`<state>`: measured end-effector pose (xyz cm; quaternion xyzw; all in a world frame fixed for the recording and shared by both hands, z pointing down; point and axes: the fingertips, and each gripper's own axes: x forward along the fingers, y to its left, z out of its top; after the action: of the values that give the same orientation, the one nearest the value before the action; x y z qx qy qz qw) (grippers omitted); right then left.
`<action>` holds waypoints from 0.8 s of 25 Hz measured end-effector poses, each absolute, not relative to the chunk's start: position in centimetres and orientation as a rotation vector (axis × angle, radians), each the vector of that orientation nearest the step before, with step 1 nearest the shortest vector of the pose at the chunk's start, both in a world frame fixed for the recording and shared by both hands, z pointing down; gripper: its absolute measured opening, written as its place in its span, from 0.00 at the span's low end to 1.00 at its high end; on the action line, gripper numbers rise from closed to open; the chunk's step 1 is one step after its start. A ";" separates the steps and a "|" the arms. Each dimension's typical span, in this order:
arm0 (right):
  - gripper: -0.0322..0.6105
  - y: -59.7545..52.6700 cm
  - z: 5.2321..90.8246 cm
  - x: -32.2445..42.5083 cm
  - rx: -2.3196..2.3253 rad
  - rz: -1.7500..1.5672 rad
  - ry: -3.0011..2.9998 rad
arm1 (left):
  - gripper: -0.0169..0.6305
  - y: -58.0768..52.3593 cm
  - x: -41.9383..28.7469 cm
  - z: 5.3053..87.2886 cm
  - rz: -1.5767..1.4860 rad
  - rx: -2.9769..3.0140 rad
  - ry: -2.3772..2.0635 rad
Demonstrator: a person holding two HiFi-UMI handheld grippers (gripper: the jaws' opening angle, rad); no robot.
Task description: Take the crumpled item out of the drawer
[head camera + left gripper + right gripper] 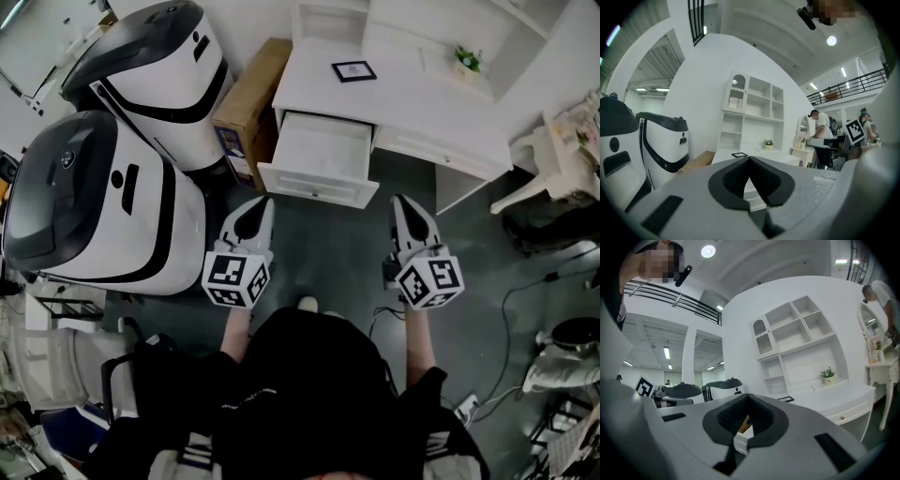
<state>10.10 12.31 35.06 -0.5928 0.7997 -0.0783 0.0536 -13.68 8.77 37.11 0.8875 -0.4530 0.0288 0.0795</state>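
The white desk (412, 103) has its left drawer (319, 155) pulled open. The inside looks plain white, and I make out no crumpled item in it. My left gripper (262, 202) hovers just in front of the drawer's front panel, jaws shut and empty. Level with it to the right, my right gripper (403, 202) is in front of the desk, also shut with nothing held. In the left gripper view the left gripper (750, 158) points at the desk (783, 159). The right gripper view shows the right gripper (746, 397) with tips together.
Two large white-and-black machines (103, 197) stand at the left, with a cardboard box (248, 98) between them and the desk. A small framed picture (353, 70) and a potted plant (467, 59) sit on the desk. A white chair (553, 159) and floor cables (525, 291) are on the right.
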 end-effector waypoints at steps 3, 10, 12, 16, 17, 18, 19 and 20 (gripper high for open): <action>0.04 11.0 35.9 10.5 -1.810 -0.266 2.419 | 0.02 7.4 -13.2 37.9 0.106 2.649 -1.335; 0.04 7.6 37.9 11.1 -1.828 -0.338 2.448 | 0.02 4.5 -11.7 39.7 0.154 2.632 -1.280; 0.04 6.2 38.3 11.3 -1.826 -0.351 2.463 | 0.02 3.4 -11.4 40.2 0.161 2.618 -1.276; 0.04 3.1 39.5 11.7 -1.818 -0.392 2.488 | 0.02 0.6 -10.7 41.3 0.171 2.589 -1.271; 0.04 2.2 39.8 11.7 -1.813 -0.406 2.498 | 0.02 -0.3 -10.5 41.7 0.175 2.577 -1.272; 0.04 1.2 40.1 11.8 -1.807 -0.420 2.512 | 0.02 -1.2 -10.4 42.1 0.177 2.563 -1.274; 0.04 0.2 40.4 11.9 -1.800 -0.432 2.528 | 0.02 -2.1 -10.1 42.4 0.179 2.548 -1.275; 0.04 -0.8 40.7 12.0 -1.792 -0.443 2.545 | 0.02 -3.0 -9.8 42.9 0.184 2.535 -1.275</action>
<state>12.04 -0.80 40.74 -0.5700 0.8094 -0.1409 -0.0012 -9.79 -2.97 42.86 0.8817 -0.4434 0.0639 0.1483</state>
